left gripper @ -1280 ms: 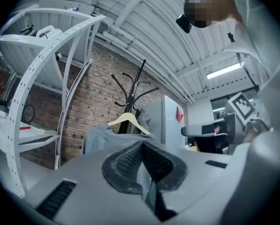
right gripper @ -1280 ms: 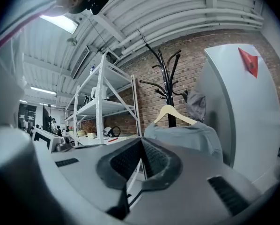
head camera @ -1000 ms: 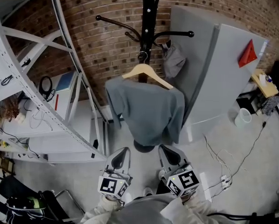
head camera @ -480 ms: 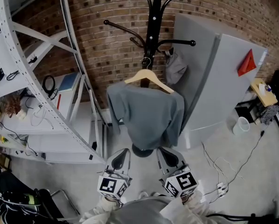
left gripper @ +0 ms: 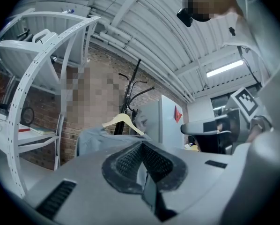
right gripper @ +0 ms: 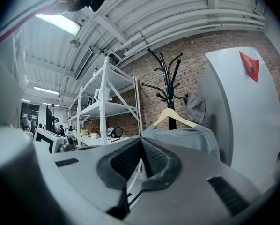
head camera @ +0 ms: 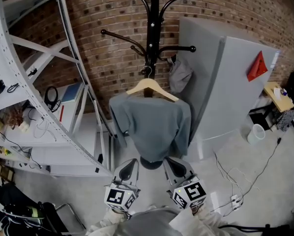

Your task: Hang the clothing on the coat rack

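Dark-padded jaws on our left gripper (head camera: pixel 128 167) and right gripper (head camera: pixel 172 165) are pressed together, holding nothing, side by side low before us. Just beyond them we see the grey shirt (head camera: pixel 154 127) draped on a wooden hanger (head camera: pixel 149 86), hooked on the black coat rack (head camera: pixel 152 28) against the brick wall (head camera: pixel 112 48).

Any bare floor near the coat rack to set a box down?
Bare concrete floor in front of the grey cabinet, beyond the cables; another strip below the white shelves. Crowded under the shirt, around the coat rack base.
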Tool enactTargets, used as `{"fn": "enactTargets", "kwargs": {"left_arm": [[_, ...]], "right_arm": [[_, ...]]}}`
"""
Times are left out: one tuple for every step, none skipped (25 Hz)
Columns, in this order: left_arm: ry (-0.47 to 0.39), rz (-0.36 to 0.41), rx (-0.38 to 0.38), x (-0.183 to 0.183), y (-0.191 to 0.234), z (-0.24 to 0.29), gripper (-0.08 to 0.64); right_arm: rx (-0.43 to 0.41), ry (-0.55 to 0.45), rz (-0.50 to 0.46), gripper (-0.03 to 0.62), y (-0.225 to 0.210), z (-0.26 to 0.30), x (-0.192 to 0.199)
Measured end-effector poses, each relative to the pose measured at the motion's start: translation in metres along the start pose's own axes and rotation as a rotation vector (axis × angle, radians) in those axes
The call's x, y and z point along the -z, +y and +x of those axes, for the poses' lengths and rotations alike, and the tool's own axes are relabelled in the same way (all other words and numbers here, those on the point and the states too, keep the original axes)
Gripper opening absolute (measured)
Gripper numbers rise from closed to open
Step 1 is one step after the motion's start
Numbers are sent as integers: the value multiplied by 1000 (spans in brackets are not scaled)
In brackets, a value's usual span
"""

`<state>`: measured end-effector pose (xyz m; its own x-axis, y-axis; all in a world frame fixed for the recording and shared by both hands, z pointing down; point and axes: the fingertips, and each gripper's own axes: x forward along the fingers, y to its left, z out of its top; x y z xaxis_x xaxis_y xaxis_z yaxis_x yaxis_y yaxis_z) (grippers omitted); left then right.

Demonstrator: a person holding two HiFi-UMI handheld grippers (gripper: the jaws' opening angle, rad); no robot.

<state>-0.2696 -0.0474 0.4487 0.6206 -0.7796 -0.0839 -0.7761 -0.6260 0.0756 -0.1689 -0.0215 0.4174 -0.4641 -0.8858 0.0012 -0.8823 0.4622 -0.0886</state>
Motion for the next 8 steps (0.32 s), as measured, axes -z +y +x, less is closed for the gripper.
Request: {"fn": "enactTargets", "kwargs": {"left_arm": [[1,3,-3,2,0,1,8],[2,4,-7,3,0,3,8],[5,3,-11,3,0,4,8],[5,1,-13,5,0,6,8],[4,1,-12,7,-1,7,8],[4,1,-11,9,-3,8,8],[5,1,-11,10,-5,9,8],[6,1,-10,12,-6,10,8]], "right_arm": [[-5,-3,0,23,-1,0,-1],[-9,-6,0,23,-2,0,-2],[-13,-8,1,23,-3,0,-3],[-15,-10,2,23,-5,0,-4],[-16,-11,3,23,-7,-1,-4],[-16,-11,4,23,-9,-2,-5],[-16,-11,5,23,-11,-3,-4],[-16,-11,6,23,-13,-4,-4]]}}
